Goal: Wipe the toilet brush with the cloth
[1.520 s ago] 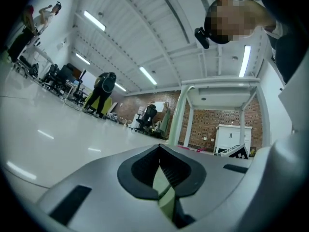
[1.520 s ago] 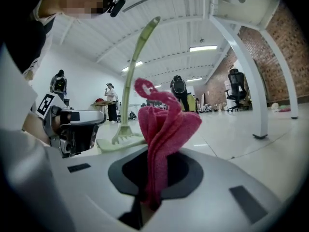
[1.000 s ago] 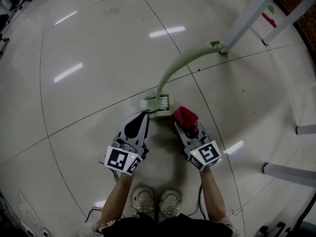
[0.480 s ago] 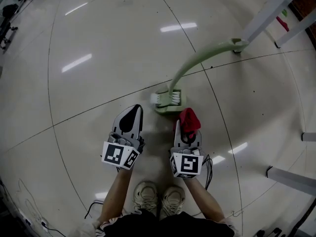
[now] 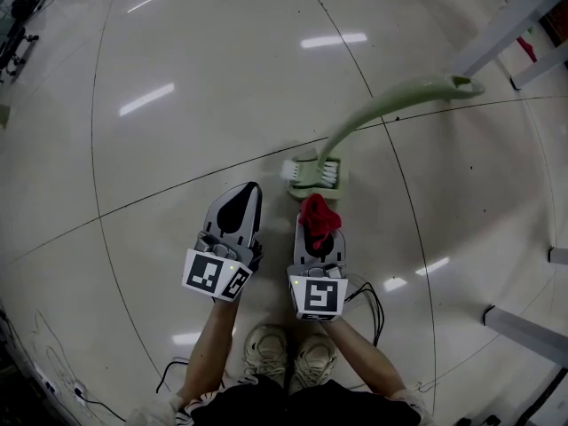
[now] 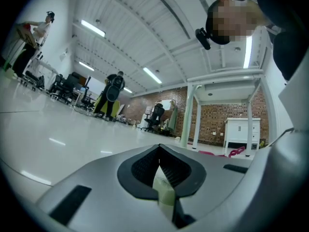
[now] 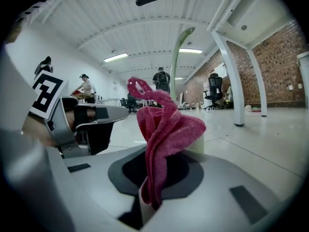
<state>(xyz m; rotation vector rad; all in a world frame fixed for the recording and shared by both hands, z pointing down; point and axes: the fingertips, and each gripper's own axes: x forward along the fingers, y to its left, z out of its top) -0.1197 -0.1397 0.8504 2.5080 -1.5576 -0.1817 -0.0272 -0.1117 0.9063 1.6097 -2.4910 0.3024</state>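
My left claw [image 5: 249, 190] has drawn back from the toilet brush [image 5: 316, 176] and sits apart from it, jaws pressed together on nothing; my right claw [image 5: 316, 232] has slid left, close beside it, clamped on the red cloth [image 5: 318, 213]; the brush lies on the floor [image 5: 177, 149], head just beyond the cloth, handle arcing far-right.

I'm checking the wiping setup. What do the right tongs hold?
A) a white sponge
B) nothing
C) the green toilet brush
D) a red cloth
D: the right tongs are shut on the red cloth, which sticks up from between them, while the toilet brush stands on the floor ahead.
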